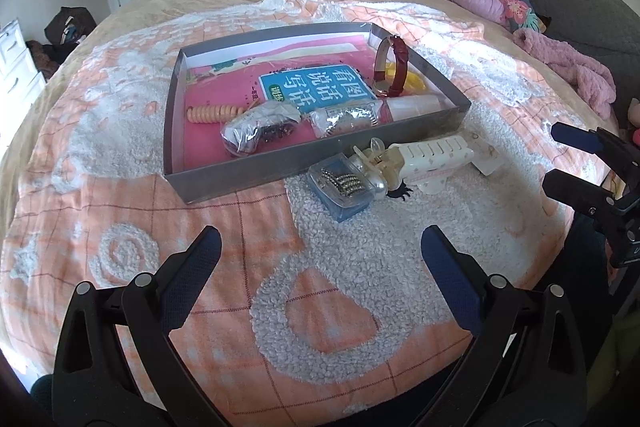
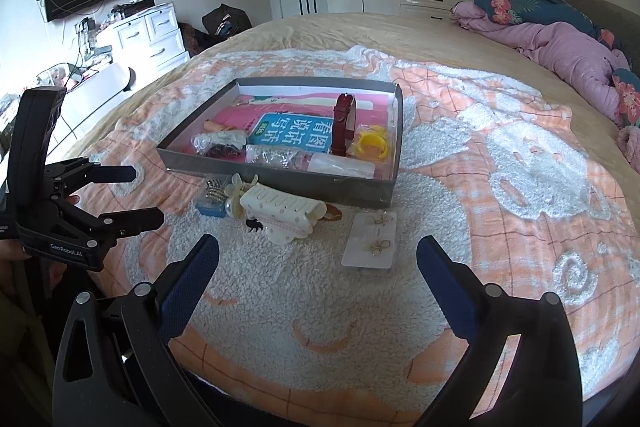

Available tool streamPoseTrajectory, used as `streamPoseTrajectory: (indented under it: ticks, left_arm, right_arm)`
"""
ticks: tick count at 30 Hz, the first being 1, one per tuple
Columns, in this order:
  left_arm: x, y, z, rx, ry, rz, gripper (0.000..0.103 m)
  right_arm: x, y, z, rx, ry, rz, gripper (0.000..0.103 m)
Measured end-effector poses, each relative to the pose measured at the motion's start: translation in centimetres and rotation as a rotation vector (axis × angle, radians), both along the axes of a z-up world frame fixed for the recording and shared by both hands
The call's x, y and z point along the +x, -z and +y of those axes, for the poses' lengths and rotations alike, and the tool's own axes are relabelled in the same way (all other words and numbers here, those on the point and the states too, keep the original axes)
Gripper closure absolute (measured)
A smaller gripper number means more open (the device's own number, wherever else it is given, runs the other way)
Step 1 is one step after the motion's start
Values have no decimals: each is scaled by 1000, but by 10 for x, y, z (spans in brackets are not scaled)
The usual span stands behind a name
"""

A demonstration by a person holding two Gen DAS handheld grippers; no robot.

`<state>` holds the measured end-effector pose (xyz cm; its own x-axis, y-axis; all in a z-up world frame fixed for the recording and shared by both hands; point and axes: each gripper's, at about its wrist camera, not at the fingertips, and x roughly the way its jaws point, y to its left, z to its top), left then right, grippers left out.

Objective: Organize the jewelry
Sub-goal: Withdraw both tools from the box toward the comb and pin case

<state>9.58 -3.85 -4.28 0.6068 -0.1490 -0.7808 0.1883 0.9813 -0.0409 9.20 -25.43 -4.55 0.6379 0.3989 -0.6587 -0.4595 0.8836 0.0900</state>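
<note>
**Jewelry on a fuzzy blanket, both grippers spread wide**

The left gripper (image 1: 320, 239) hangs over the bed with its two black fingers far apart. It grips nothing. The pads (image 1: 208, 247) on its fingers are dark blue and bumpy.

Under it lies a soft blanket (image 1: 120, 195). It is orange with fluffy white curls and swirls.

On the blanket sits a flat grey box (image 1: 240, 173) with low, thin walls. Inside, at the left, is a peach coil (image 1: 214, 113) with ridges, like a spring. Next to it are two crinkly clear bags (image 1: 260, 131) with small dark and shiny bits in them. A pink book with a blue label (image 1: 312, 83) lies flat on the bottom. A dark red strap watch (image 1: 392, 67) stands on its edge in a loop. A yellow ring (image 2: 372, 145) lies just beside the watch.

In front of the box, on the blanket, is a little clear case (image 1: 344, 187) with a blue bottom and shiny beads inside. Touching it is a big cream hair clip (image 1: 432, 155) with long teeth. To the right of the clip lies a white card (image 2: 370, 239) with small earrings on it.

The right gripper (image 2: 318, 251) is over the blanket near the card. Its fingers are far apart too, and it grips nothing.
</note>
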Motion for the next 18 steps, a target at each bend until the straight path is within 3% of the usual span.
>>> streamPoseTrajectory:
  ticks: [18]
  left_arm:
    - [27,27,9,-51,-31,61,9]
  right_arm:
    - [27,24,7,-34,-23,60,4]
